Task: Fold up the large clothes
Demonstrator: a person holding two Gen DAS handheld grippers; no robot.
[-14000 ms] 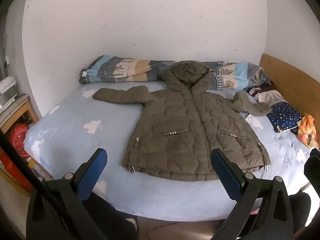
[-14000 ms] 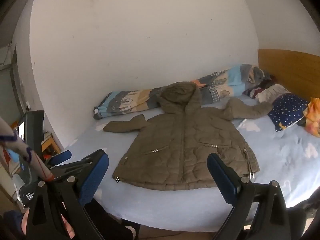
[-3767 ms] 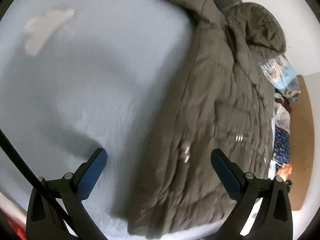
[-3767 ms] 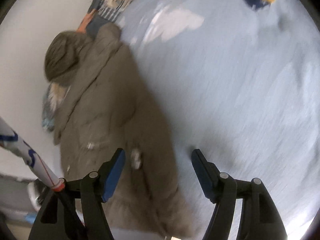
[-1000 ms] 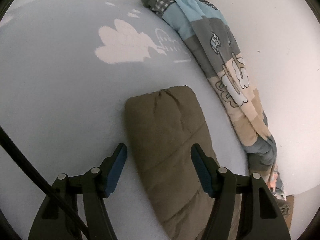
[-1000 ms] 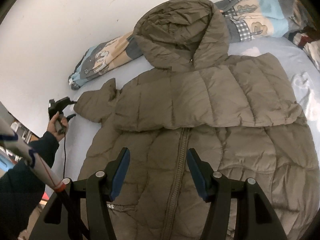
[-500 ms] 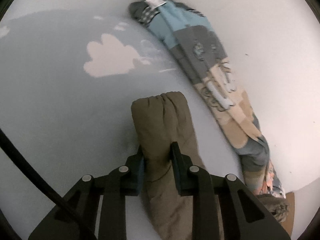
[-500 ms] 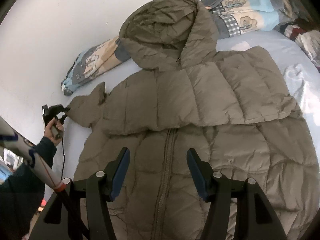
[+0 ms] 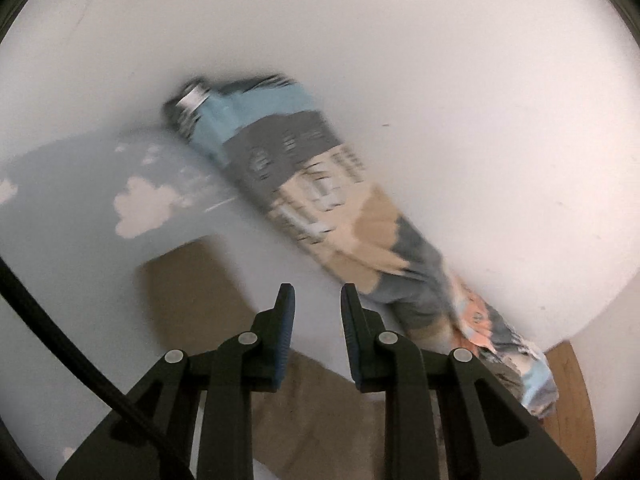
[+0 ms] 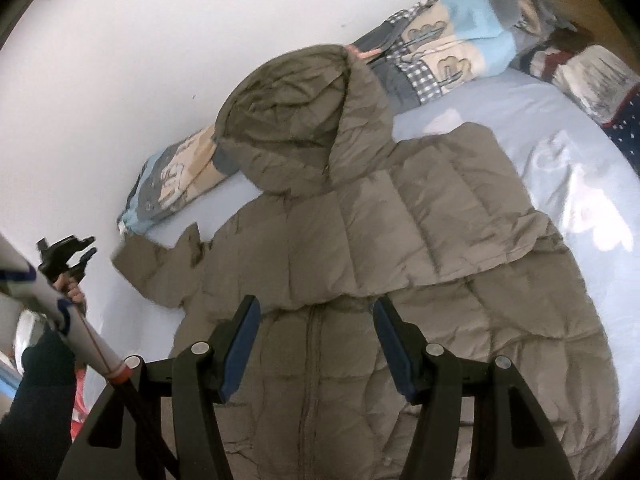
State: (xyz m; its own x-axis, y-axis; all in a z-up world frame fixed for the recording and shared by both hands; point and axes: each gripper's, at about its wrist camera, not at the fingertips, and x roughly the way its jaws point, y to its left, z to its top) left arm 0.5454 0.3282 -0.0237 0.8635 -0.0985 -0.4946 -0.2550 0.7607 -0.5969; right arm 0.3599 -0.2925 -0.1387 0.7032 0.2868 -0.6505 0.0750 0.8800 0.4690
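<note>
An olive quilted hooded jacket lies front up on the light blue bed sheet. Its right sleeve is folded across the chest. Its left sleeve lies out to the left; it also shows, blurred, in the left wrist view. My left gripper has its jaws nearly closed with a narrow gap and nothing visibly between them, the sleeve lying below and left of it; it also shows small in the right wrist view, just left of the cuff. My right gripper is open and empty above the jacket's zip.
A rolled patterned quilt lies along the white wall behind the hood; it also shows in the right wrist view. Pillows and a wooden headboard are at the right. The person's dark sleeve is at lower left.
Half a second ago my left gripper was shut on the left sleeve's cuff. Now it has swung up and right, blurred, with the sleeve out of its jaws. My right gripper rose slightly.
</note>
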